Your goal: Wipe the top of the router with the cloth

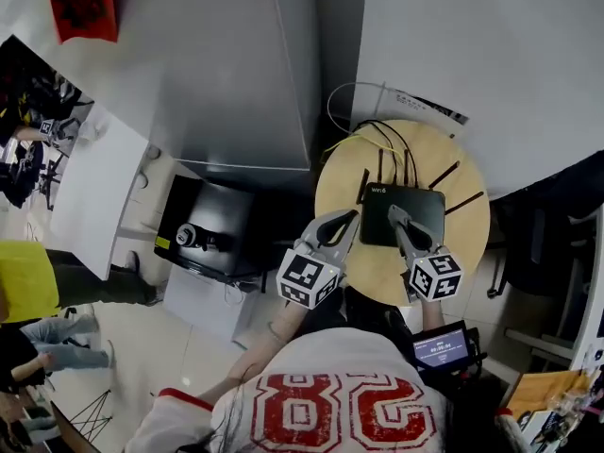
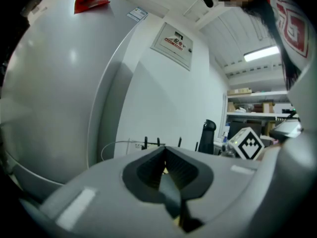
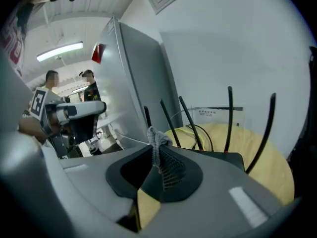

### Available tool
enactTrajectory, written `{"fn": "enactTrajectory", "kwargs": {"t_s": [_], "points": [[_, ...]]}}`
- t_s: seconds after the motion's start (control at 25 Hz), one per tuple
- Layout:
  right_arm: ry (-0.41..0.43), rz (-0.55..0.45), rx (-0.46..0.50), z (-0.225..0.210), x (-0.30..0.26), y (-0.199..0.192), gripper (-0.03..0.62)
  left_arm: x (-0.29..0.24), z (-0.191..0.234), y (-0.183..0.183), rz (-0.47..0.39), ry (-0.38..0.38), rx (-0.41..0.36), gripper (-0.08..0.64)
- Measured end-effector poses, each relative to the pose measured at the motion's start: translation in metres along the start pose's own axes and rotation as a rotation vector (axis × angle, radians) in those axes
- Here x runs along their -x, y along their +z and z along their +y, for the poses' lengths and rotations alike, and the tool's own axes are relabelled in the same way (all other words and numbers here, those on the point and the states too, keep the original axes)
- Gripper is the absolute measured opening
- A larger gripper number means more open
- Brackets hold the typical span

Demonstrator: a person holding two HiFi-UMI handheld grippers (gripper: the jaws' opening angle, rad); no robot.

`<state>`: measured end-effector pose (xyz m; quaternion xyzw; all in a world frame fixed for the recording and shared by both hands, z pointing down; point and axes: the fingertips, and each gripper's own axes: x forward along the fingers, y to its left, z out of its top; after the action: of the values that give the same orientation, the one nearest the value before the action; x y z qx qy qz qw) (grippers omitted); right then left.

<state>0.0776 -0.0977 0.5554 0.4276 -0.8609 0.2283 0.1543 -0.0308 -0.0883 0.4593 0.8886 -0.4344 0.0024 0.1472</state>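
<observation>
A black router (image 1: 417, 215) with several thin antennas lies on a round wooden table (image 1: 472, 245). My right gripper (image 1: 394, 213) hovers over the router's left part, shut on a small wad of grey cloth (image 3: 157, 134) that pokes up between the jaw tips. In the right gripper view the right gripper (image 3: 154, 146) points at the router (image 3: 225, 157) and the antennas behind it. My left gripper (image 1: 353, 217) is at the table's left edge, just beside the router, shut with nothing in it. Past the left gripper (image 2: 164, 151), that view shows only antenna tips.
A tall grey cabinet (image 1: 236, 74) stands left of the table, with a black box (image 1: 203, 229) on the floor below it. Cables (image 1: 377, 138) run off the table's far side to the wall. A small screen (image 1: 442, 347) sits at my waist. People stand at far left.
</observation>
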Motion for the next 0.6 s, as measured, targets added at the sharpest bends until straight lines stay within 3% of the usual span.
{"fn": "enactTrajectory", "kwargs": {"t_s": [0.32, 0.6], "points": [[0.125, 0.195, 0.251, -0.024, -0.074, -0.011, 0.038, 0.004, 0.024, 0.002, -0.004, 0.153, 0.0, 0.005], [0.158, 0.339, 0.44, -0.037, -0.112, -0.029, 0.038, 0.016, 0.039, -0.003, 0.004, 0.244, 0.016, 0.005]]}}
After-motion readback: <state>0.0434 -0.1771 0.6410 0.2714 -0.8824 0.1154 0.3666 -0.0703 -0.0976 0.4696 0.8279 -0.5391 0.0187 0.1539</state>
